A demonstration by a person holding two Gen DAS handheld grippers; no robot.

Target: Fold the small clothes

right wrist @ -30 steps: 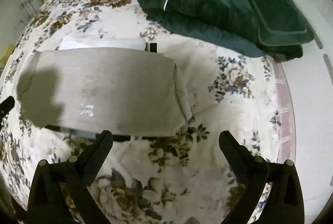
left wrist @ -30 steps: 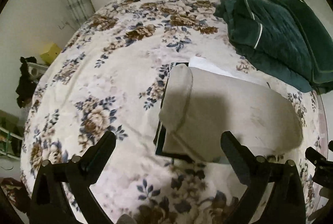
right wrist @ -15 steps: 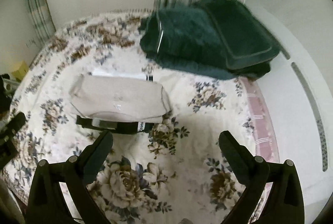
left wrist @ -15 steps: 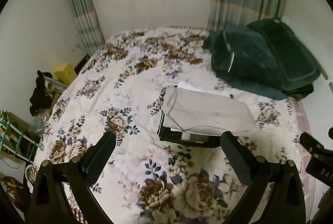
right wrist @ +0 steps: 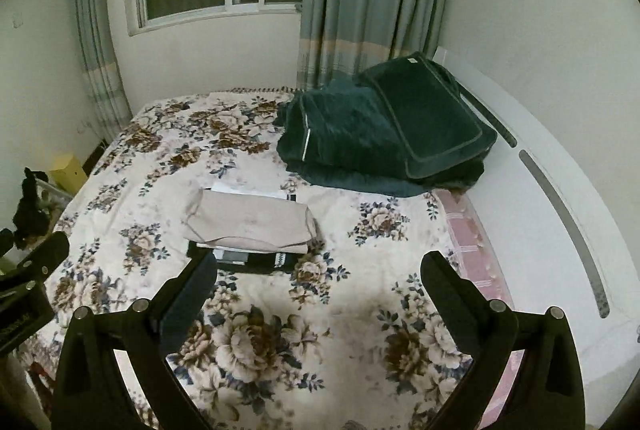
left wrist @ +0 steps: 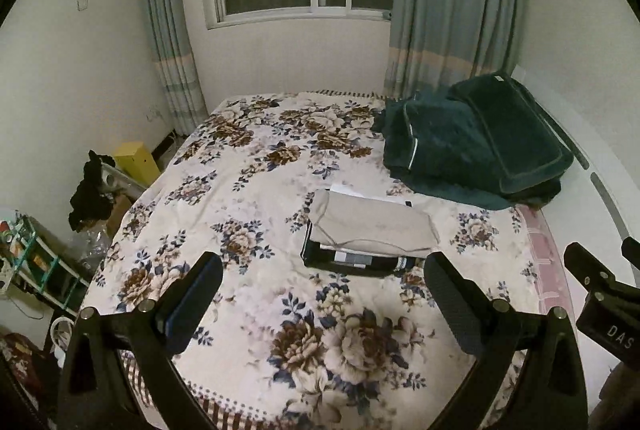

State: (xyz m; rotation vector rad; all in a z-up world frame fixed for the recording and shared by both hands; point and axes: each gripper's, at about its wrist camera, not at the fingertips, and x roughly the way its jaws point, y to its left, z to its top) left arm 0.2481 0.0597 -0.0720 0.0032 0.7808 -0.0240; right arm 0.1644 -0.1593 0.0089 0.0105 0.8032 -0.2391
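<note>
Both grippers have pulled back from the stack since the earlier frames, so the whole bed (left wrist: pixel 248 190) now shows. The folded beige garment (left wrist: pixel 372 226) lies on top of the stack of folded clothes (left wrist: pixel 352 260) mid-bed, near the dark green blanket (left wrist: pixel 472 142). Left gripper (left wrist: pixel 322 290) and right gripper (right wrist: pixel 318 290) hover short of the stack, fingers apart, empty.

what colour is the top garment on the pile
Beige, over darker folded pieces; the left wrist view shows it best.
</note>
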